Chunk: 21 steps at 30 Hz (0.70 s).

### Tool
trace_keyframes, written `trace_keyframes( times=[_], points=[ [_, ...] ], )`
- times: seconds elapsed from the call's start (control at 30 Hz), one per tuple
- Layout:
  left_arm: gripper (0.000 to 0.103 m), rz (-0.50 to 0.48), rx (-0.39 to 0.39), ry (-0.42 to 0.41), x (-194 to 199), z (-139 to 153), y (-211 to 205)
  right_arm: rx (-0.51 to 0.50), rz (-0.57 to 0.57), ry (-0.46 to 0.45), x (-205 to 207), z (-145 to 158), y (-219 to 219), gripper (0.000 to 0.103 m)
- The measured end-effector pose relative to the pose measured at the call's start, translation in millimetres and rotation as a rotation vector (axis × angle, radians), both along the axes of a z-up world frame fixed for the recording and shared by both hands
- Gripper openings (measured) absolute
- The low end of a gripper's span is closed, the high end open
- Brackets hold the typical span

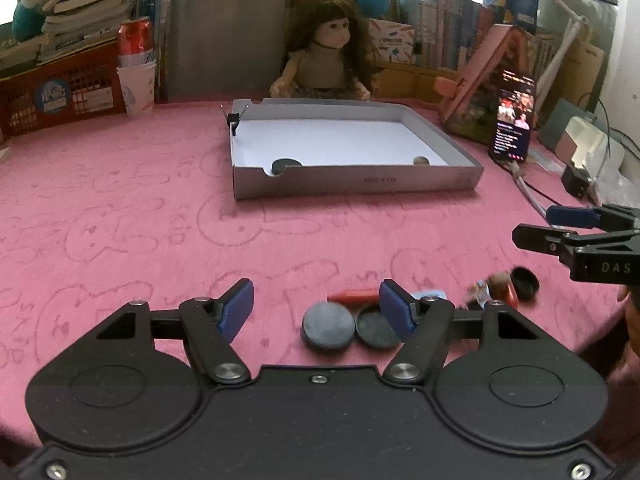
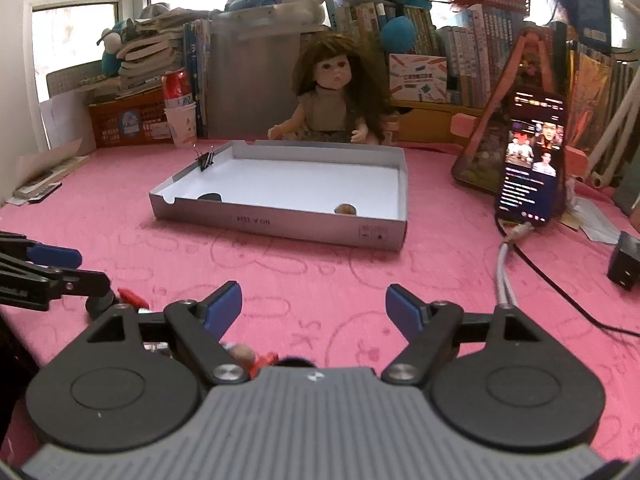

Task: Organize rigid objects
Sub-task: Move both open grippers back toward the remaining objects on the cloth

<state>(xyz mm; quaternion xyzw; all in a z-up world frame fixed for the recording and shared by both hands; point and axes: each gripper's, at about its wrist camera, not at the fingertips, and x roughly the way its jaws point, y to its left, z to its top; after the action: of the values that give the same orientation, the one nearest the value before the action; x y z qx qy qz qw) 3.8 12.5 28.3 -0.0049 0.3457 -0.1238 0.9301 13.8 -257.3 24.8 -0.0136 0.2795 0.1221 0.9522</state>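
everywhere pink tablecloth — book-crammed backdrop

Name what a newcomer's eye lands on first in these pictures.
First the long-haired doll, seated behind the shallow grey box on the pink tablecloth. Next the lit phone, propped to the right of the box. Near the left gripper, two dark discs lie side by side.

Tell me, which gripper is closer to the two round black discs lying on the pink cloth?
Left. The left gripper hangs right over the discs, jaws open; the right gripper is off to their right.
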Motion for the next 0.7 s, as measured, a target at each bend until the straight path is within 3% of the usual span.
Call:
trace_keyframes(
  times=[0.2,0.43,0.7],
  points=[
    [0.047,-0.010,0.001,0.012,-12,-1,2,-0.006,0.001,-0.024,-19,-8,-4,0.087],
    [0.038,-0.029,0.041,0.004,-16,-6,-5,-0.088,0.032,-0.051,-37,-16,5,0.087],
    [0.036,-0.043,0.088,-0.008,-24,-12,-9,-0.103,0.074,-0.042,-47,-22,10,0.082]
  ],
)
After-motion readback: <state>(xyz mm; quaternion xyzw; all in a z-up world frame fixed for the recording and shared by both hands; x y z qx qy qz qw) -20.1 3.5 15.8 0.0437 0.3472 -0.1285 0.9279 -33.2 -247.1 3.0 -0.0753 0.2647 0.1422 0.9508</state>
